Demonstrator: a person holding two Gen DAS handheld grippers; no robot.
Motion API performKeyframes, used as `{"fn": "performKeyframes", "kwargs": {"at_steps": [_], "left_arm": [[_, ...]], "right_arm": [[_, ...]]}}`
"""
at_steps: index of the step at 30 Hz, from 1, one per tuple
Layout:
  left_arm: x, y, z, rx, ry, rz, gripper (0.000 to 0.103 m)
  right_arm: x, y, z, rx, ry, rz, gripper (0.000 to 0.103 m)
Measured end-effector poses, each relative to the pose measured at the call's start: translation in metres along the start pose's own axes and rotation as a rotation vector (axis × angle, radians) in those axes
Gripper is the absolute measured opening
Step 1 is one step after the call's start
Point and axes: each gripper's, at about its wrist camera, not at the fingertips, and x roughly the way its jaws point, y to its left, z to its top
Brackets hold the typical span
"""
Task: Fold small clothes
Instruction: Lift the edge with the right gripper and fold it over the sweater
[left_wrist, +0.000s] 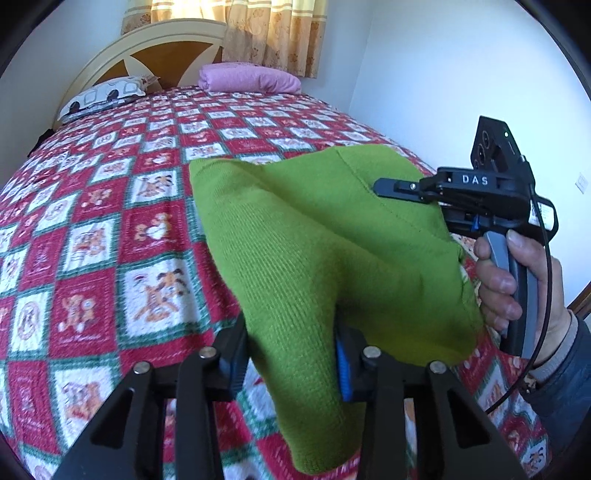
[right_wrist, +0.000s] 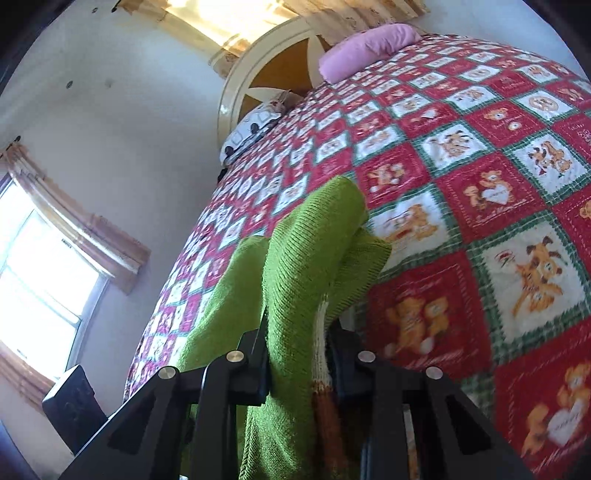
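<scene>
1. We are holding the small green knitted garment (left_wrist: 295, 258) up in the air above the bed with the red, white and green patchwork quilt (left_wrist: 110, 229), so that it can hang free and its shape can open before we fold it.
2. Our left tool (left_wrist: 291, 358) is pinching one part of the knit; its two fingers are nearly closed, with only the cloth between them, and the loose end is hanging below.
3. Our right tool (right_wrist: 299, 354) is closed in the same way on another part of the garment, where a white and brown striped edge (right_wrist: 321, 369) is showing. In the left wrist view, the right hand (left_wrist: 517, 280) is squeezing the grey handle, which we think is keeping the grip firm.
4. The two tools are standing apart, so the cloth is stretching between them in a soft ridge.
5. We judge that the fold is not yet made; the next step is probably asking us to lay the garment flat on the quilt.
6. The pink rolled blanket (left_wrist: 251, 77) and the white printed pillow (left_wrist: 103, 98) are lying far away at the wooden headboard (left_wrist: 166, 55).
</scene>
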Motion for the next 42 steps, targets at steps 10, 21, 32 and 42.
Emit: {"fn": "performKeyframes", "kwargs": {"at_steps": [10, 21, 32, 42], "left_arm": [[-0.052, 0.037, -0.029, -0.047, -0.047, 0.039, 0.039], [-0.107, 0.093, -0.064, -0.114, -0.107, 0.107, 0.039], [-0.151, 0.144, -0.099, -0.188, -0.159, 0.181, 0.039], [-0.178, 0.182, -0.129, -0.249, -0.166, 0.264, 0.039]], "right_arm": [[0.018, 0.050, -0.032, -0.045, 0.041, 0.076, 0.025], [0.064, 0.127, -0.066, -0.115, 0.114, 0.178, 0.025], [0.111, 0.189, -0.094, -0.152, 0.184, 0.265, 0.025], [0.157, 0.239, -0.123, -0.186, 0.265, 0.327, 0.025]]}}
